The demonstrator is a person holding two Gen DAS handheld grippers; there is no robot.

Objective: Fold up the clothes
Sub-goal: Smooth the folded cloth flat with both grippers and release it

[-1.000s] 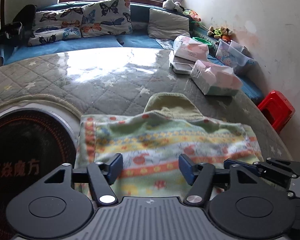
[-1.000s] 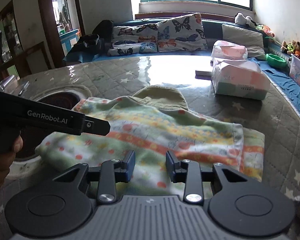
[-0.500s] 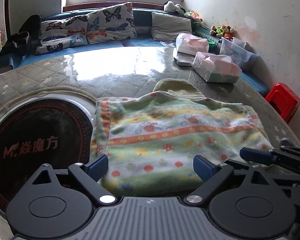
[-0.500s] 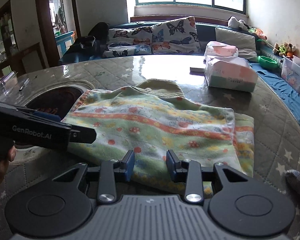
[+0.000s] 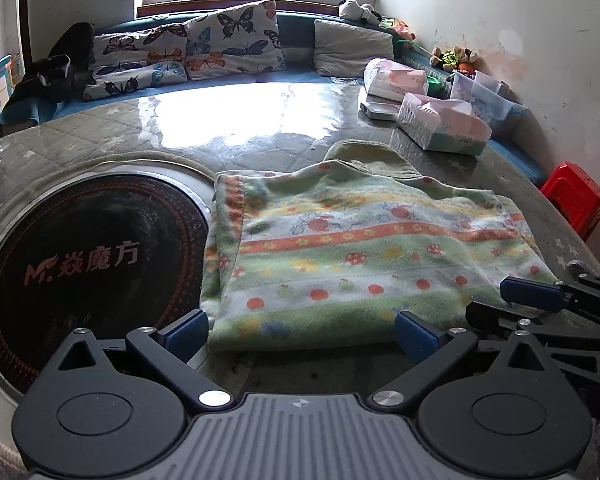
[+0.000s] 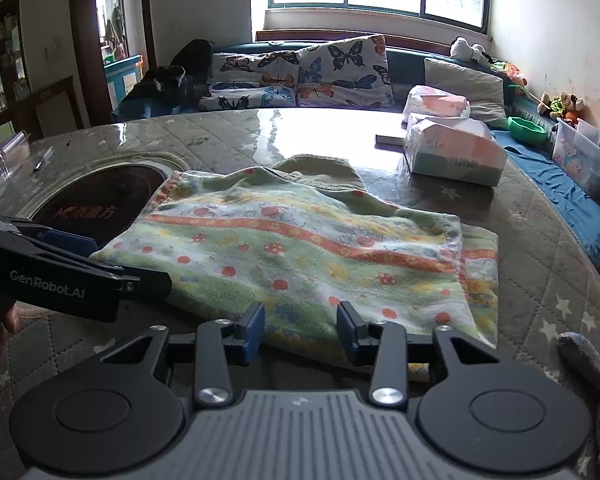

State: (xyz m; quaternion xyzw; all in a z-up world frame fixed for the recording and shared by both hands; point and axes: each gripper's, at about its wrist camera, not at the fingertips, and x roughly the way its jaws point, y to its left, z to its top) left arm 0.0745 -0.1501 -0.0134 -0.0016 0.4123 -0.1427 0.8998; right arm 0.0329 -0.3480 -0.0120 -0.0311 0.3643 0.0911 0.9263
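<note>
The left gripper (image 5: 302, 330) has its blue-padded jaws spread wide and opening further, with nothing pressed between them; the near edge of the folded garment (image 5: 360, 256) lies just ahead of the gap. The right gripper (image 6: 301, 330) sits at the same near edge, its jaws narrower but also opening, pads clear of the cloth. Both seem to have let go so the fold can settle flat.

The garment is a fleecy piece with green, orange and white stripes and small red spots, lying folded on the quilted table cover (image 6: 540, 280). One layer is laid over another, a strip of the lower layer showing along its right side. A plain olive part (image 5: 364, 156) pokes out at the far edge, perhaps a hood or collar.

Left of the garment a round black hob (image 5: 84, 256) is set into the table. Further back stand two tissue packs (image 6: 452, 152), then a bench with butterfly cushions (image 6: 308, 72) under a bright window.
</note>
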